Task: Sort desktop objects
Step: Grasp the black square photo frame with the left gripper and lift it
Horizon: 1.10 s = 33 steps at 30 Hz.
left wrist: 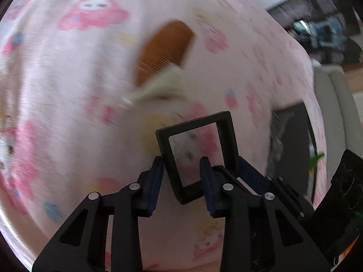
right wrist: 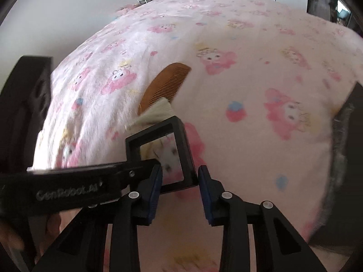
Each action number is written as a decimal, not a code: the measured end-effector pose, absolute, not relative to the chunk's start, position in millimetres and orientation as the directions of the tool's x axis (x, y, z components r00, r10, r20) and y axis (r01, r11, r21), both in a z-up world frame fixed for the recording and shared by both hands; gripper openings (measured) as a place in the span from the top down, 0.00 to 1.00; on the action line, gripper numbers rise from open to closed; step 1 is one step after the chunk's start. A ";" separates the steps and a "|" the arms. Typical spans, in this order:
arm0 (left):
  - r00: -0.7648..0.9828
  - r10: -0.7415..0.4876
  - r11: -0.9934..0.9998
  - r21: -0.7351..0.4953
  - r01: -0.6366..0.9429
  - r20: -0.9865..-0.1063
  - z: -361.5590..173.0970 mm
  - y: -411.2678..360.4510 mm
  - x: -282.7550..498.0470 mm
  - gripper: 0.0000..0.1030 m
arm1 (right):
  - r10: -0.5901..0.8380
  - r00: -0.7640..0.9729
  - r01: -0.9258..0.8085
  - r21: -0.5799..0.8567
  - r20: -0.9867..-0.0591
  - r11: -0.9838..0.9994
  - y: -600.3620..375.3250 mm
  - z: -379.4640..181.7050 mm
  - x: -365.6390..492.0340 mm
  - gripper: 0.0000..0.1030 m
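Note:
A small black square frame with a clear middle [left wrist: 197, 156] stands tilted between the fingers of my left gripper [left wrist: 181, 170], which grips its lower edge. It also shows in the right wrist view [right wrist: 163, 154], between the fingers of my right gripper [right wrist: 180, 176], whose jaws stand at its sides. The left gripper's finger [right wrist: 90, 181] reaches in from the left and touches the frame. A brown wooden comb [left wrist: 163, 49] lies on the pink cartoon-print blanket [left wrist: 56, 90], partly under a cream cloth piece [left wrist: 163, 86]. The comb [right wrist: 168, 83] and the cloth [right wrist: 156, 113] lie just beyond the frame.
A dark box with grey fuzz [left wrist: 292, 149] sits at the blanket's right edge, seen also in the right wrist view [right wrist: 349, 136]. A black object [right wrist: 25, 104] stands at the left. A pale sofa [left wrist: 335, 104] and room clutter lie beyond the blanket.

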State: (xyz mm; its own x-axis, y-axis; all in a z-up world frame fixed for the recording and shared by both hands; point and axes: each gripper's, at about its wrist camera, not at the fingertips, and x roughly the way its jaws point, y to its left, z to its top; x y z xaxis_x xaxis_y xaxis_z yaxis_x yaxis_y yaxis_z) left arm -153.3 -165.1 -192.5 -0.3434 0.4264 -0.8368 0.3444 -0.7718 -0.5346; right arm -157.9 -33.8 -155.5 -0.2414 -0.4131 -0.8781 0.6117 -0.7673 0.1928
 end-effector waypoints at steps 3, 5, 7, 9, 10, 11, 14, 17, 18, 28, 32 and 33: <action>-0.297 0.477 -0.794 -0.550 0.258 -0.827 -188.3 -139.8 -152.4 0.69 | -0.410 -0.208 0.600 0.215 -0.888 -0.770 -7.6 -150.9 -154.2 0.72; -0.266 0.492 -0.808 -0.548 0.215 -0.829 -186.4 -128.0 -154.1 0.69 | -0.397 -0.174 0.593 0.226 -0.901 -0.773 12.2 -152.1 -145.4 0.72; -0.238 0.499 -0.822 -0.542 0.175 -0.834 -185.2 -112.4 -151.3 0.69 | -0.379 -0.167 0.586 0.218 -0.910 -0.781 26.9 -153.2 -137.8 0.72; -0.231 0.485 -0.836 -0.525 0.160 -0.844 -183.7 -101.6 -150.5 0.69 | -0.356 -0.192 0.579 0.187 -0.915 -0.793 35.5 -154.0 -131.9 0.72; -0.231 0.477 -0.843 -0.516 0.155 -0.848 -182.8 -96.4 -148.5 0.69 | -0.344 -0.204 0.576 0.172 -0.917 -0.800 39.7 -154.4 -128.9 0.72; -0.229 0.470 -0.847 -0.509 0.152 -0.852 -183.1 -93.0 -148.7 0.69 | -0.332 -0.216 0.572 0.156 -0.918 -0.806 44.0 -154.8 -126.0 0.72; -0.218 0.424 -0.873 -0.461 0.162 -0.879 -190.4 -83.4 -145.7 0.69 | -0.343 -0.228 0.533 0.178 -0.911 -0.827 45.9 -161.3 -132.2 0.72; -0.232 0.387 -0.883 -0.431 0.187 -0.893 -193.6 -85.7 -143.3 0.69 | -0.343 -0.225 0.512 0.189 -0.912 -0.838 45.1 -169.6 -137.6 0.72; -0.235 0.379 -0.884 -0.425 0.193 -0.895 -194.0 -87.1 -142.9 0.69 | -0.341 -0.229 0.507 0.188 -0.912 -0.841 46.3 -170.2 -140.1 0.72; -0.296 0.340 -0.898 -0.402 0.180 -0.893 -195.7 -84.5 -153.5 0.67 | -0.325 -0.222 0.488 0.184 -0.919 -0.853 47.8 -179.1 -165.8 0.72; -0.283 0.346 -0.903 -0.400 0.159 -0.894 -199.7 -78.9 -156.2 0.68 | -0.347 -0.207 0.529 0.194 -0.915 -0.826 41.6 -179.5 -159.9 0.81; -0.283 0.352 -0.901 -0.405 0.155 -0.892 -199.5 -78.4 -155.7 0.68 | -0.353 -0.206 0.534 0.197 -0.913 -0.823 41.5 -177.8 -157.4 0.81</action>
